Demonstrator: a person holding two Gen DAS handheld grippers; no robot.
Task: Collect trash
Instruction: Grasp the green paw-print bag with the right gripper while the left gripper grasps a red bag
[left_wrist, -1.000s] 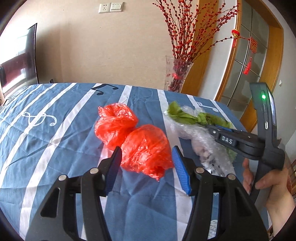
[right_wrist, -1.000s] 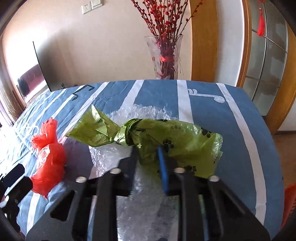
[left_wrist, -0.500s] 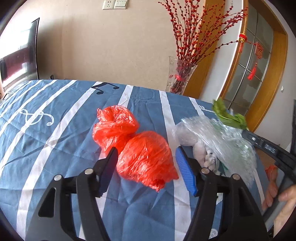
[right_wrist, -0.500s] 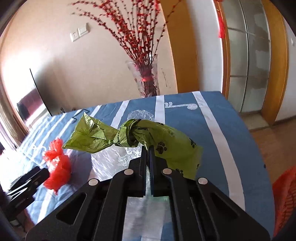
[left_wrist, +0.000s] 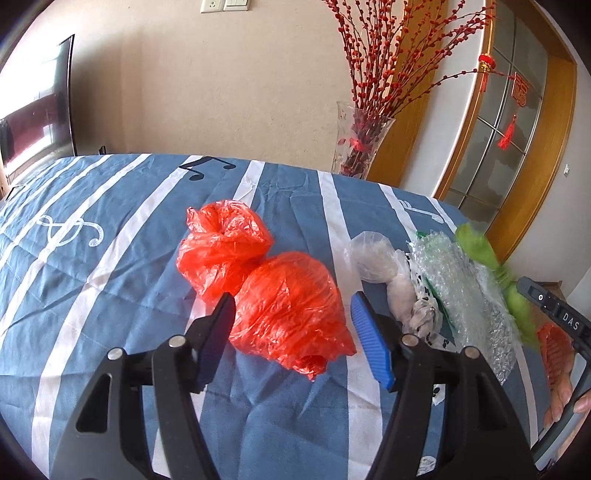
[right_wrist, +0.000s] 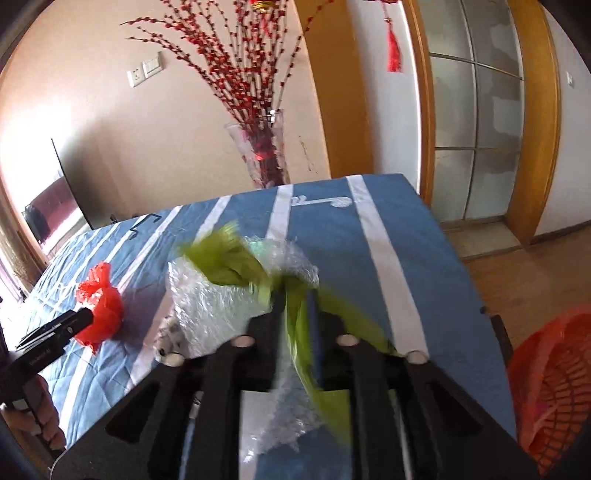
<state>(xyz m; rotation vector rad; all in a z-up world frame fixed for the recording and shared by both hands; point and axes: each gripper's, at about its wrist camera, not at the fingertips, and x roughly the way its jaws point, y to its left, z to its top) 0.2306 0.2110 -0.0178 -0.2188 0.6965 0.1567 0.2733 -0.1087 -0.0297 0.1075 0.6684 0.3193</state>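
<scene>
The right gripper (right_wrist: 295, 314) has swung the knotted, paw-printed green plastic bag (right_wrist: 229, 264) away from the middle of the desk towards its right-hand edge, where an orange slatted plastic basket (right_wrist: 550, 391) waits below on the floor. A second ago that bag lay on the crumpled clear bubble wrap (right_wrist: 210, 302); half a second ago the jaws were pinched tight on it. They have just been opening, and the green film is streaked between them, so it looks to be slipping free (the blur hides whether the pads touch it). My reading: this is the drop, aimed at the basket.

The left gripper (left_wrist: 291, 325) has hardly shifted. Its jaws stand apart on either side of the nearer crumpled red plastic bag (left_wrist: 288, 306), not pressing it, with the second red bag (left_wrist: 221, 243) touching behind and a white knotted bag (left_wrist: 388, 273) just beside. These remain on the blue striped desk cloth (left_wrist: 110, 229), so most of the collecting is left.
</scene>
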